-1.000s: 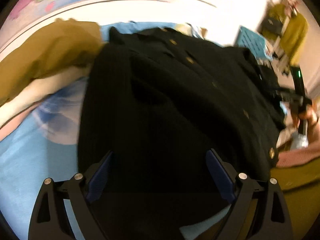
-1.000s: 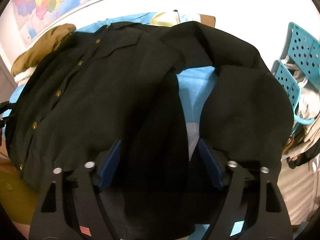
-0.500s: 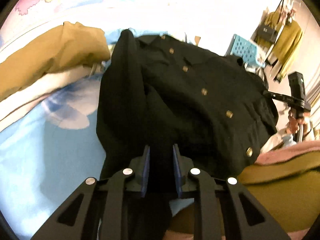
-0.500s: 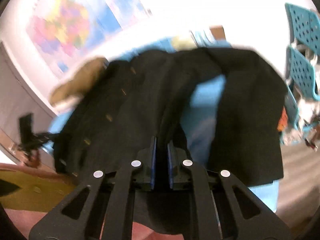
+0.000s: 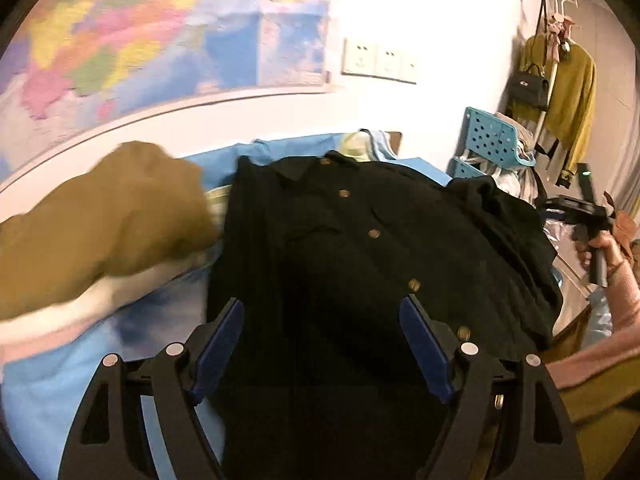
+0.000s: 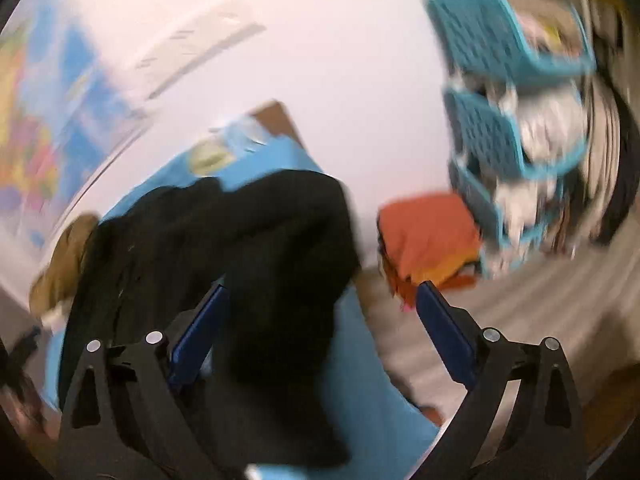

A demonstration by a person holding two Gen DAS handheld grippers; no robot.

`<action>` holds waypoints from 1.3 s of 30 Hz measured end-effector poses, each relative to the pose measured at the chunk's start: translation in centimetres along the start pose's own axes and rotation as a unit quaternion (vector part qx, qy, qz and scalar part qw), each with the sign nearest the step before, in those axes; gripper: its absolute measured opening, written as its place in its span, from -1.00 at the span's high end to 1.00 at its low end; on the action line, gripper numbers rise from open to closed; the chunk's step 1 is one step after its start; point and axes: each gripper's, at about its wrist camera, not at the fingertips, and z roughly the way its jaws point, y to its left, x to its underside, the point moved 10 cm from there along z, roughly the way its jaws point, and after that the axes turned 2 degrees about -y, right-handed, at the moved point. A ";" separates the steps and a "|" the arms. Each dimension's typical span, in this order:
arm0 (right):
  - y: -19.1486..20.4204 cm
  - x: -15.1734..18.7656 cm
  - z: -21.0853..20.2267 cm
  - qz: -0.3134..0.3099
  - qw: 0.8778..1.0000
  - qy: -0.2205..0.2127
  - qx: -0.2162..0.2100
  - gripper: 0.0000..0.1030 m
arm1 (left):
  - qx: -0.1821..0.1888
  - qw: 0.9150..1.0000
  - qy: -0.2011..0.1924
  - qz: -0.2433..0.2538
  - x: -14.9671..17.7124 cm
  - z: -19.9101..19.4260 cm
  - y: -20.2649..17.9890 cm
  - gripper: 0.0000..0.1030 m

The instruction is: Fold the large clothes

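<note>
Now the black coat lies flat on the blue sheet, buttons up, filling the middle, with a brown coat at its left edge. Left tongs have just opened wide — nothing pinched, cloth under them. Right tongs have just opened wide too — empty, above the coat's edge.

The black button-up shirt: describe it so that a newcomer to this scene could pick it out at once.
Find the blue sheet below the wall map. The black shirt lies spread across it, right of a mustard-brown garment. Its row of brass buttons marks it out.
</note>
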 end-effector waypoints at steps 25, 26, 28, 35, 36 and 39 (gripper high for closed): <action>33.6 -2.6 -4.1 -0.307 0.915 0.062 -0.254 0.80 | 0.163 0.986 0.001 0.028 -8.4 8.3 -5.5 -0.56; 34.8 -1.5 -2.4 -0.313 0.910 0.082 -0.259 0.80 | 0.162 0.986 -0.006 0.025 -8.4 7.9 -5.1 -0.58; 36.2 0.6 0.8 -0.308 0.905 0.123 -0.267 0.73 | 0.157 0.987 -0.008 0.020 -8.1 7.5 -4.3 -0.59; 34.8 2.5 7.3 -0.297 0.914 0.170 -0.219 -0.39 | 0.133 0.990 0.027 0.023 -5.6 8.6 -2.9 -0.61; 34.2 2.1 7.0 -0.289 0.916 0.167 -0.223 -0.37 | 0.137 0.990 0.026 0.029 -5.6 8.6 -3.2 -0.61; 31.4 -0.5 6.4 -0.256 0.933 0.139 -0.209 -0.44 | 0.147 0.988 0.021 0.037 -5.9 8.5 -4.0 -0.62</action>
